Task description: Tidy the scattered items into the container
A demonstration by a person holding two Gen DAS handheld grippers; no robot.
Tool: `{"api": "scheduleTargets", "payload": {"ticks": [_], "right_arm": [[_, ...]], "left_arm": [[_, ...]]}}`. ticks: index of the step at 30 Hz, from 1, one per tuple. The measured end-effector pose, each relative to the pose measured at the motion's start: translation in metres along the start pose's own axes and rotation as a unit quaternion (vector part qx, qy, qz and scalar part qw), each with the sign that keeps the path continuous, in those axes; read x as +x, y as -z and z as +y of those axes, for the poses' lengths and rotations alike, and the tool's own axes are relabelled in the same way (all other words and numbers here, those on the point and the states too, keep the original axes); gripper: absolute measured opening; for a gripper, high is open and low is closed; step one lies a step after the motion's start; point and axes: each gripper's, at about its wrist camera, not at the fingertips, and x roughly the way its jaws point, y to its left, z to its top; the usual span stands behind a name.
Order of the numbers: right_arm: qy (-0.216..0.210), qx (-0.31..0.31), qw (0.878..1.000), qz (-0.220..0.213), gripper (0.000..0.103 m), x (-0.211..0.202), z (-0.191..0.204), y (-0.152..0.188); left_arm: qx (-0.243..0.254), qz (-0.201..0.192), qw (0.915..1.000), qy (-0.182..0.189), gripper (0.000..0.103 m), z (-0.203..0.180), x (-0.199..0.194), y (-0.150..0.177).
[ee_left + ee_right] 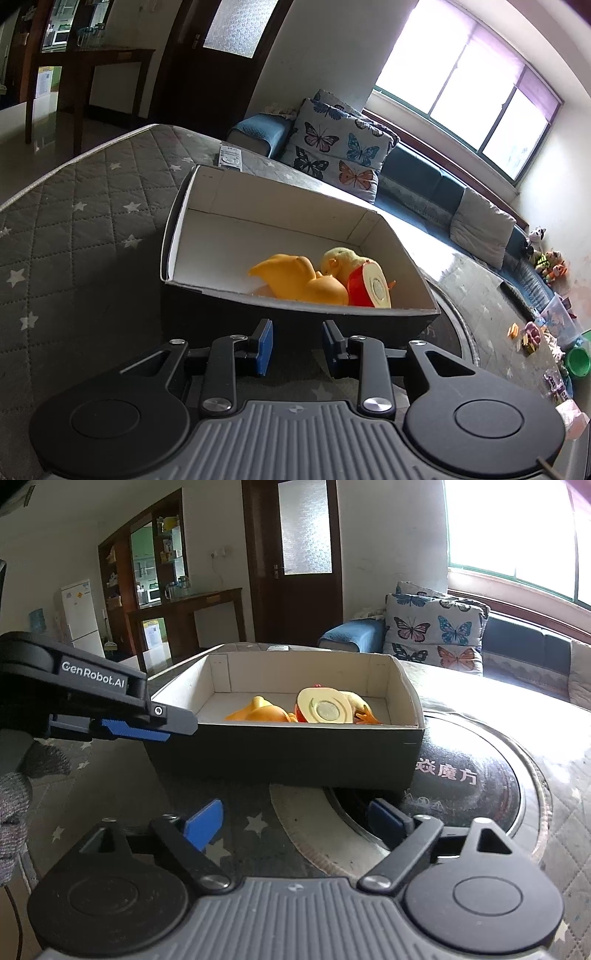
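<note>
While box (284, 753) rests on star-quilted table (74, 221) | sofa (417, 181) behind | both tools (297, 345) (295, 825) agape, empty

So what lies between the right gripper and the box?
In the right wrist view, only star-print cover and the round dark plate's rim separate the right gripper from the box.

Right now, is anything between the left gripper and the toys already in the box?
Yes: the box's near wall stands between the open left gripper and the orange toy and red toy inside. From above, nothing visible covers them.
</note>
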Motion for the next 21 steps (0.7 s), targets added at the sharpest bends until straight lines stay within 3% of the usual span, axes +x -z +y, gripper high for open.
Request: {"api": "scheduleTargets", "payload": {"ticks": [10, 21], "right_arm": [[0.009, 0.011, 1.000, 0.007, 0.103, 0.003, 0.001, 0.003], [0.022, 0.019, 0.999, 0.030, 0.103, 0.012, 0.002, 0.004]], "left_arm": [[0.007, 0.007, 0.9998, -0.016, 0.032, 0.001, 0.001, 0.008], [0.030, 0.022, 0.9986, -0.036, 0.032, -0.004, 0.005, 0.013]]}}
